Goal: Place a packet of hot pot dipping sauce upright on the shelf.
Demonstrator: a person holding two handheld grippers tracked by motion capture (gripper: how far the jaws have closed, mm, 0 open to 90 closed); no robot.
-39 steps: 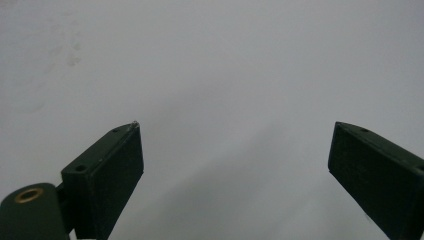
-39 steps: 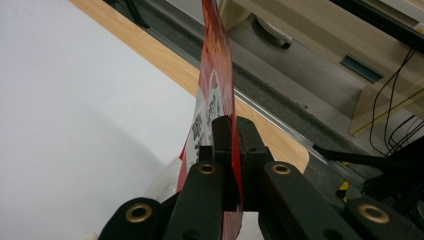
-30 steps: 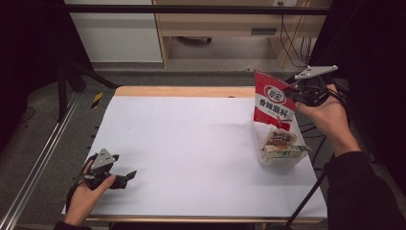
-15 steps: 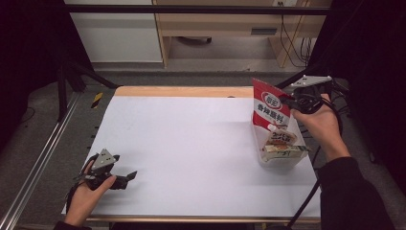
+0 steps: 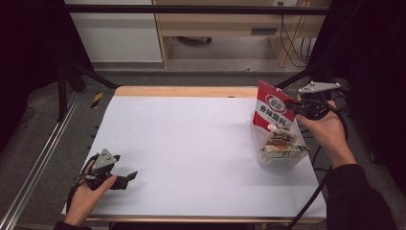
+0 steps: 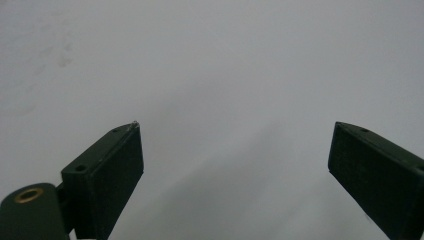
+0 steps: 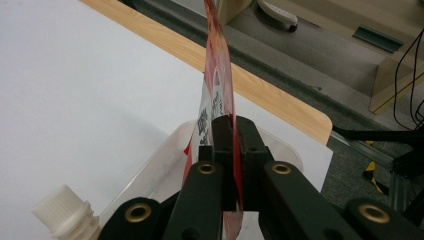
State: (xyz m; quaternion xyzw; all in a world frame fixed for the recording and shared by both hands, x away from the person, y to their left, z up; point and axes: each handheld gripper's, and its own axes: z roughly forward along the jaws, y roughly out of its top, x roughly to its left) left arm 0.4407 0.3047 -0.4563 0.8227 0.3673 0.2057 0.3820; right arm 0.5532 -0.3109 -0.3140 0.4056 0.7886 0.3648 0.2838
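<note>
My right gripper (image 5: 294, 109) is shut on the edge of a red snack packet (image 5: 272, 106) with white lettering and holds it upright at the table's right side. In the right gripper view the jaws (image 7: 232, 131) pinch the thin red packet (image 7: 219, 75) edge-on. The packet's lower end reaches into a clear plastic container (image 5: 283, 162), which holds a spouted pouch (image 5: 282, 139) with a white cap (image 7: 65, 212). My left gripper (image 5: 130, 176) rests open on the white table near its front left corner. Nothing lies between the left gripper's jaws (image 6: 235, 131).
The white table (image 5: 191, 139) has a wooden strip (image 5: 182, 91) along its far edge. Metal rails (image 5: 43, 158) run along the left side. Beyond the table stand a wooden desk (image 5: 225, 24) and dangling cables (image 5: 292, 43). The container's rim (image 7: 167, 152) lies just below the right jaws.
The right hand has sunk with the red packet, bringing it lower into the clear container. The left hand and its gripper have stayed in place.
</note>
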